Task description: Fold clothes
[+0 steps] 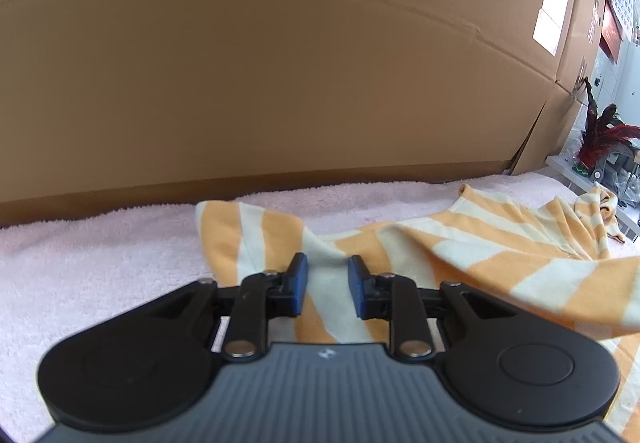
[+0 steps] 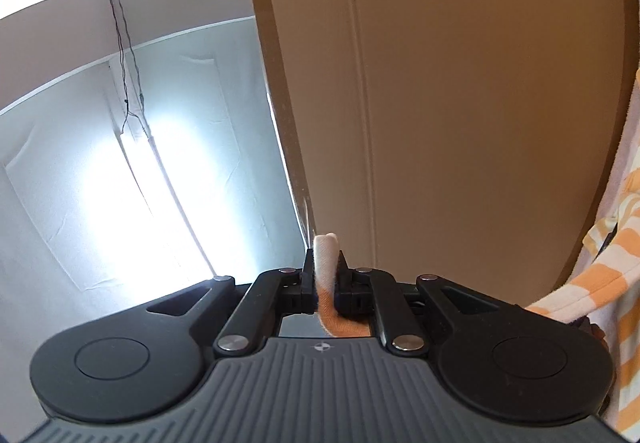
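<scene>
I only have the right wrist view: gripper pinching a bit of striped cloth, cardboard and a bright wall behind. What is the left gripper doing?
Observer: The left gripper is open, low over the striped shirt, with cloth between its fingers but not pinched.
Operator: Where does the shirt lie?
Observer: On a pale pink towel in front of a big cardboard box, one sleeve spread flat just ahead of the left gripper.
Operator: Is all of it flat?
Observer: No. On the right side of the left view a fold hangs lifted off the towel, toward where your right gripper holds it.
</scene>
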`<state>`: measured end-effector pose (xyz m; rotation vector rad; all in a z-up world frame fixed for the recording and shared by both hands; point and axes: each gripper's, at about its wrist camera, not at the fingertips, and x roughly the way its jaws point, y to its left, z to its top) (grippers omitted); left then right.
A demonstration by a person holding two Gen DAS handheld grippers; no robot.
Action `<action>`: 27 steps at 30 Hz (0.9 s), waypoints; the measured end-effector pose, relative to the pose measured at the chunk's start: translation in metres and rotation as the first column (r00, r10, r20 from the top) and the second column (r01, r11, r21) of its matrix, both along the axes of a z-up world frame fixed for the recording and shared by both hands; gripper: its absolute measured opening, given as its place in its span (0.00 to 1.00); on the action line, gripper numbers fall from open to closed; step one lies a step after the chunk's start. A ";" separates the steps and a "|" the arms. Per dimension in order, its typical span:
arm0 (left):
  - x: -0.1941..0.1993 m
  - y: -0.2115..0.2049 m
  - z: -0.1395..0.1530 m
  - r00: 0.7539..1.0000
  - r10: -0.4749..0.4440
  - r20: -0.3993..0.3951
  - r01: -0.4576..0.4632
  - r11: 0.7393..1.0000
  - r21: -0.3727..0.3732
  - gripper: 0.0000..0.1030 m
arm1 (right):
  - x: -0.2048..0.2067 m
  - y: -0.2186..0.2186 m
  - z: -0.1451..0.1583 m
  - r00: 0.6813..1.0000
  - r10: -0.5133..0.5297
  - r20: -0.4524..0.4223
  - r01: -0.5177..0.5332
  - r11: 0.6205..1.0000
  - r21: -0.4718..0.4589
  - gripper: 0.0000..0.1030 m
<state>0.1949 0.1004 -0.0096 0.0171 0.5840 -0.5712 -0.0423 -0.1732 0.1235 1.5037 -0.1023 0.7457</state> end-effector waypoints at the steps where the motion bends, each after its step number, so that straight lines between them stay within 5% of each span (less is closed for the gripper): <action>1: -0.001 0.000 0.001 1.000 -0.007 0.004 0.007 1.000 -0.004 0.22 | -0.002 0.000 0.002 1.000 0.001 0.007 -0.001 1.000 -0.001 0.07; 11: -0.010 -0.009 0.001 0.994 -0.109 -0.001 0.109 0.994 0.014 0.22 | -0.007 -0.002 0.009 0.999 0.029 0.024 -0.028 0.999 -0.021 0.09; 24: -0.004 -0.004 0.000 0.994 -0.110 -0.026 0.108 0.992 -0.066 0.22 | -0.007 0.011 0.015 0.991 0.116 0.072 -0.112 0.992 -0.058 0.10; 27: -0.004 -0.003 0.000 0.993 -0.112 -0.027 0.111 0.992 -0.063 0.33 | -0.006 0.016 0.012 0.988 0.141 0.061 -0.137 0.988 -0.064 0.10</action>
